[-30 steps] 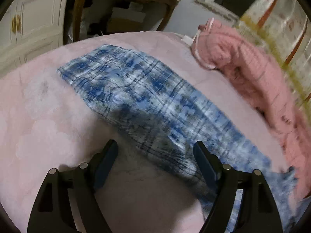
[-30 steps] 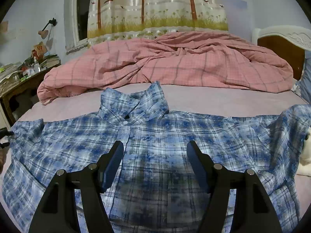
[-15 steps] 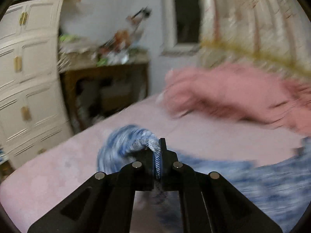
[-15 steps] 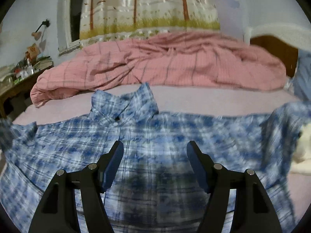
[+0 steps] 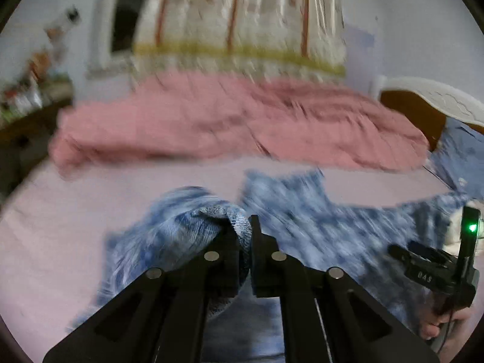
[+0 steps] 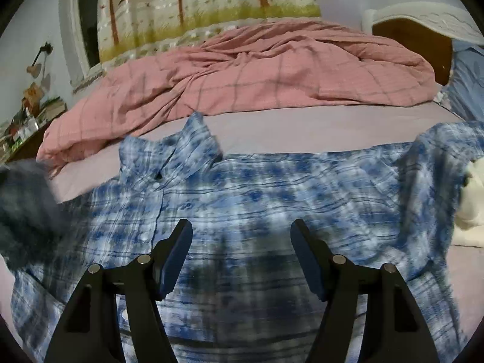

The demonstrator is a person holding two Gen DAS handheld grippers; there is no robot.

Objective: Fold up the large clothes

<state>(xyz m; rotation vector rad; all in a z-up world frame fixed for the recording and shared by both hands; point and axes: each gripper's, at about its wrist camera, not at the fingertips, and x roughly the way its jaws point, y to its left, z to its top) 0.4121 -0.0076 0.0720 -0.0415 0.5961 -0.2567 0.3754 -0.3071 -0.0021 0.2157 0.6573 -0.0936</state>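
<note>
A blue plaid shirt (image 6: 272, 187) lies spread front-up on the pink bed sheet (image 6: 302, 130), its collar pointing away. My left gripper (image 5: 248, 227) pinches a fold of the shirt's sleeve (image 5: 187, 220) between its pads; the jaws are opening slightly with the cloth still between them. The lifted sleeve shows as a blur at the left of the right wrist view (image 6: 24, 205). My right gripper (image 6: 241, 233) hovers open over the shirt's front, nothing between its fingers. It also appears at the right edge of the left wrist view (image 5: 435, 269), held by a hand.
A crumpled pink checked quilt (image 6: 242, 69) is heaped across the far side of the bed. A white and brown headboard (image 6: 423, 30) and a blue pillow (image 6: 466, 81) are at the right. A white soft object (image 6: 472, 193) lies by the right sleeve. A cluttered desk (image 6: 27, 121) stands at the left.
My left gripper closed on the sleeve, lifted it and swung it round toward the shirt's body. The right gripper stayed open and shifted only slightly.
</note>
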